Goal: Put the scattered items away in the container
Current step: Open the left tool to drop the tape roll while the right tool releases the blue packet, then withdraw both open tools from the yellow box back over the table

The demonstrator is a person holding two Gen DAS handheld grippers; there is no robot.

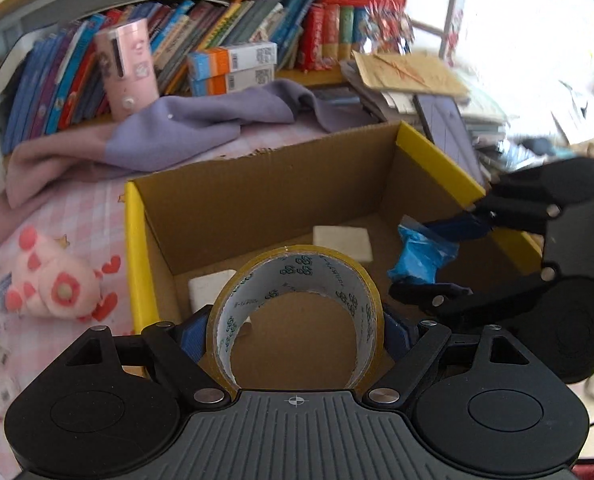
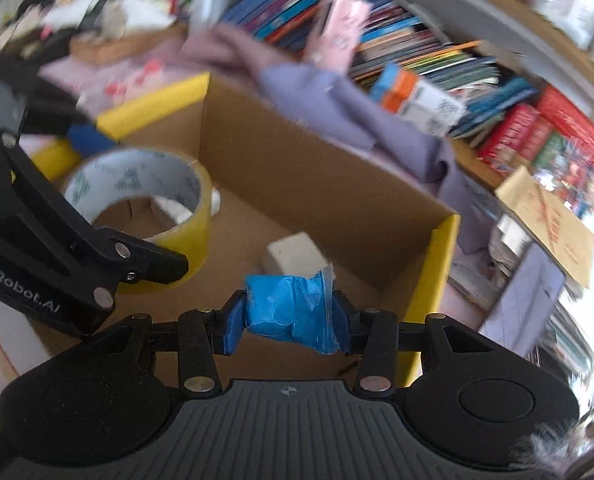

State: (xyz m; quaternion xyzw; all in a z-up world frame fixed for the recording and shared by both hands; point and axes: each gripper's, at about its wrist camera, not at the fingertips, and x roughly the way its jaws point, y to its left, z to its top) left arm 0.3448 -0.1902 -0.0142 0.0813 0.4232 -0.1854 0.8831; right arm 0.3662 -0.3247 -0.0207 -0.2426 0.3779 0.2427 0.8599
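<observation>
A: What does the left claw (image 1: 297, 332) have?

B: It is squeezing a roll of tape (image 1: 297, 312). The blue pads press on both sides of the roll. The roll stands on its edge, so you can look right through the hole.

A: And the right claw (image 2: 293, 316)?

B: It is closed tight on a blue plastic bag (image 2: 291, 312). The bag is all scrunched up between the pads.

A: Where are they?

B: Both are over the open cardboard box (image 1: 265, 200). The box has yellow edges. The tape is on the left side of it and the bag is on the right side.

A: Is anything in the box?

B: Yes. Two white squares (image 1: 343, 242) lie on the bottom. I cannot tell what they are.

A: What is around the box?

B: A pink plush toy (image 1: 53, 280) lies to the left on a pink checked cloth (image 1: 81, 224). Behind the box is a purple cloth (image 1: 201, 128). A pink case (image 1: 129, 68) stands in front of a row of books (image 1: 233, 28).
</observation>
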